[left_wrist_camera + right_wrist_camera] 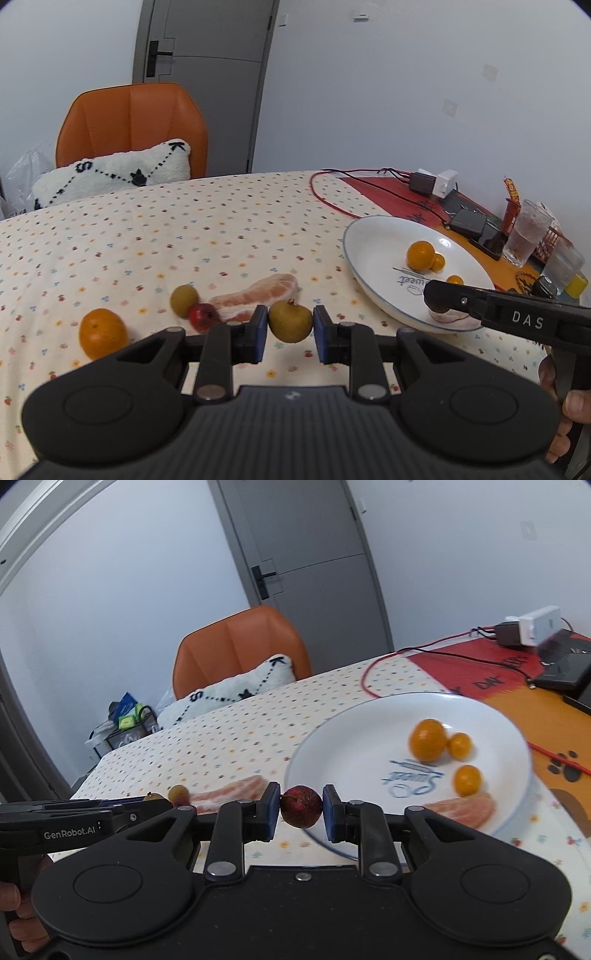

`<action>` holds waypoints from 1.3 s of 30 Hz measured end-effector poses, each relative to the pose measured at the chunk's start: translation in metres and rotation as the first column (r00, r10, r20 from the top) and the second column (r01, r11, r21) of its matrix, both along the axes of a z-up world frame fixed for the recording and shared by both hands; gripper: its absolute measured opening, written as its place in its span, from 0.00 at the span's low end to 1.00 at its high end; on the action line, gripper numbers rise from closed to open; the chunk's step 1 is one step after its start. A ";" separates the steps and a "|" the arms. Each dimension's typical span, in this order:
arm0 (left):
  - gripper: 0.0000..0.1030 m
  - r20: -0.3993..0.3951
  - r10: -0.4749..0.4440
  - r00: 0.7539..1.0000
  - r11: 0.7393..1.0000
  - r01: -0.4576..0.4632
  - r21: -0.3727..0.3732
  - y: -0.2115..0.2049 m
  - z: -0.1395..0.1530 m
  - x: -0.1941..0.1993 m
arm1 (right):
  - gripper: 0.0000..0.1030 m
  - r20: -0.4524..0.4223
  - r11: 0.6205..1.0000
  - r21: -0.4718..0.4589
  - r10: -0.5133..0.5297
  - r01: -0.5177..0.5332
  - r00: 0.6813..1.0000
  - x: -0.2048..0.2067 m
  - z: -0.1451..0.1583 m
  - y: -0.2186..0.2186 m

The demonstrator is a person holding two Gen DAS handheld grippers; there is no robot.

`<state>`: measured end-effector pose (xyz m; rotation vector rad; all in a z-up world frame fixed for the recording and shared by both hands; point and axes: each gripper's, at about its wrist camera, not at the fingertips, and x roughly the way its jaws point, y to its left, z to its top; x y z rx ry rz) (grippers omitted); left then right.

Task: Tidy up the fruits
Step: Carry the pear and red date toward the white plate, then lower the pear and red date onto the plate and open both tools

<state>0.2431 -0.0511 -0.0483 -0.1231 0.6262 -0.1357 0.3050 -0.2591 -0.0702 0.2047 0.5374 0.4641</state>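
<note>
Left gripper (290, 330) clamps a brownish-green round fruit (290, 321) above the table (184, 229). Right gripper (301, 810) clamps a small dark red fruit (301, 806), at the near rim of the white plate (351, 746). Right gripper side reads "DAS", left reads "GenRobot.AI". Plate print reads "Sweet"; it holds three small oranges (428, 739) and a pomelo segment (461, 808). On the table: orange (102, 333), green fruit (184, 300), red fruit (202, 316), pomelo piece (258, 295).
</note>
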 end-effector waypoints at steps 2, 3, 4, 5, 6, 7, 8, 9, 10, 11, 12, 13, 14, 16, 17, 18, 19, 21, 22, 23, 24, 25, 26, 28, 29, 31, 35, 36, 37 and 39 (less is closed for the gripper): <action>0.24 -0.001 -0.007 1.000 1.000 0.007 0.007 -0.006 0.000 0.001 | 0.22 0.001 1.000 0.002 -0.012 0.012 1.000 0.000 -0.002 -0.007; 0.24 -0.002 -0.011 1.000 1.000 0.011 0.009 -0.009 0.000 0.002 | 0.22 0.003 1.000 0.001 -0.019 0.019 1.000 0.000 -0.003 -0.010; 0.24 -0.003 -0.014 1.000 1.000 0.014 0.012 -0.012 0.000 0.003 | 0.22 0.003 1.000 0.004 -0.023 0.023 1.000 0.000 -0.004 -0.012; 0.24 -0.003 -0.017 1.000 1.000 0.017 0.014 -0.015 0.000 0.004 | 0.22 0.001 1.000 0.008 -0.025 0.025 1.000 0.000 -0.005 -0.016; 0.24 -0.003 -0.020 1.000 1.000 0.020 0.017 -0.018 0.000 0.005 | 0.22 -0.001 1.000 0.011 -0.027 0.027 1.000 0.000 -0.006 -0.018; 0.24 -0.003 -0.024 1.000 1.000 0.024 0.019 -0.021 0.000 0.006 | 0.22 -0.002 0.999 0.012 -0.030 0.030 1.000 0.001 -0.007 -0.021; 0.24 -0.003 -0.027 1.000 0.999 0.027 0.022 -0.024 0.000 0.007 | 0.22 -0.003 0.999 0.013 -0.034 0.034 0.999 0.002 -0.008 -0.023; 0.24 -0.005 -0.031 1.000 0.999 0.031 0.025 -0.027 0.000 0.008 | 0.22 -0.004 0.999 0.015 -0.037 0.037 0.999 0.002 -0.009 -0.025; 0.24 -0.005 -0.035 0.999 0.999 0.035 0.027 -0.029 0.000 0.009 | 0.23 -0.005 0.999 0.015 -0.042 0.042 0.999 0.003 -0.010 -0.027; 0.24 -0.006 -0.039 0.999 0.999 0.039 0.029 -0.032 0.000 0.010 | 0.23 -0.005 0.999 0.014 -0.046 0.047 0.999 0.003 -0.011 -0.029; 0.24 -0.006 -0.043 0.999 0.999 0.043 0.032 -0.035 0.000 0.011 | 0.23 -0.005 0.999 0.012 -0.050 0.050 0.999 0.003 -0.012 -0.031; 0.24 -0.007 -0.047 0.999 0.998 0.047 0.034 -0.038 0.000 0.012 | 0.23 -0.009 0.999 0.015 -0.052 0.052 0.999 0.004 -0.013 -0.032; 0.24 -0.008 -0.051 0.999 0.998 0.051 0.036 -0.041 -0.001 0.013 | 0.24 -0.014 0.998 0.020 -0.051 0.051 0.999 0.004 -0.014 -0.034; 0.24 -0.008 -0.058 0.998 0.998 0.058 0.038 -0.046 -0.001 0.016 | 0.29 -0.019 0.998 0.027 -0.055 0.056 0.998 0.005 -0.016 -0.037; 0.24 -0.008 -0.061 0.998 0.997 0.061 0.039 -0.048 -0.001 0.018 | 0.29 -0.018 0.998 0.028 -0.058 0.058 0.998 0.005 -0.017 -0.039; 0.24 -0.008 -0.065 0.998 0.997 0.065 0.039 -0.051 -0.001 0.019 | 0.29 -0.018 0.998 0.031 -0.057 0.057 0.998 0.005 -0.017 -0.040; 0.24 -0.009 -0.068 0.998 0.997 0.069 0.039 -0.053 -0.001 0.020 | 0.29 -0.020 0.998 0.034 -0.056 0.056 0.998 0.005 -0.017 -0.041; 0.24 -0.008 -0.077 0.997 0.996 0.077 0.041 -0.058 0.000 0.023 | 0.29 -0.019 0.998 0.036 -0.057 0.057 0.998 0.005 -0.017 -0.044; 0.24 -0.008 -0.081 0.997 0.996 0.081 0.041 -0.061 0.000 0.025 | 0.29 -0.018 0.998 0.037 -0.056 0.057 0.998 0.004 -0.017 -0.046; 0.24 -0.008 -0.084 0.996 0.996 0.084 0.042 -0.063 0.000 0.026 | 0.29 -0.018 0.998 0.038 -0.056 0.056 0.998 0.003 -0.017 -0.047; 0.24 -0.007 -0.087 0.996 0.995 0.087 0.042 -0.066 0.000 0.028 | 0.29 -0.018 0.998 0.040 -0.054 0.055 0.998 0.003 -0.017 -0.048; 0.24 -0.007 -0.090 0.996 0.995 0.090 0.042 -0.068 0.001 0.029 | 0.29 -0.017 0.998 0.039 -0.053 0.054 0.998 0.002 -0.017 -0.049; 0.24 -0.007 -0.093 0.996 0.995 0.093 0.042 -0.070 0.001 0.031 | 0.29 -0.016 0.998 0.037 -0.053 0.054 0.998 0.002 -0.016 -0.051; 0.24 -0.005 -0.099 0.995 0.994 0.099 0.043 -0.075 0.002 0.035 | 0.29 -0.015 0.998 0.037 -0.057 0.058 0.998 0.001 -0.016 -0.055; 0.24 -0.005 -0.102 0.995 0.994 0.102 0.044 -0.077 0.003 0.036 | 0.29 -0.014 0.997 0.037 -0.062 0.062 0.998 0.001 -0.015 -0.058; 0.24 -0.007 -0.109 0.994 0.993 0.109 0.042 -0.081 0.003 0.040 | 0.29 -0.016 0.996 0.039 -0.077 0.077 0.997 0.001 -0.015 -0.064; 0.24 -0.005 -0.104 0.995 0.994 0.104 0.035 -0.087 0.002 0.045 | 0.29 -0.025 0.993 0.043 -0.105 0.106 0.994 0.000 -0.016 -0.076; 0.25 -0.003 -0.100 0.995 0.994 0.100 0.033 -0.088 0.002 0.045 | 0.29 -0.026 0.993 0.042 -0.109 0.110 0.994 0.000 -0.016 -0.078; 0.26 -0.007 -0.099 0.995 0.995 0.099 0.033 -0.089 0.002 0.045 | 0.29 -0.024 0.993 0.044 -0.109 0.110 0.994 -0.001 -0.017 -0.080; 0.26 -0.012 -0.106 0.994 0.994 0.107 0.037 -0.091 0.001 0.044 | 0.29 -0.021 0.993 0.045 -0.110 0.111 0.994 -0.001 -0.016 -0.082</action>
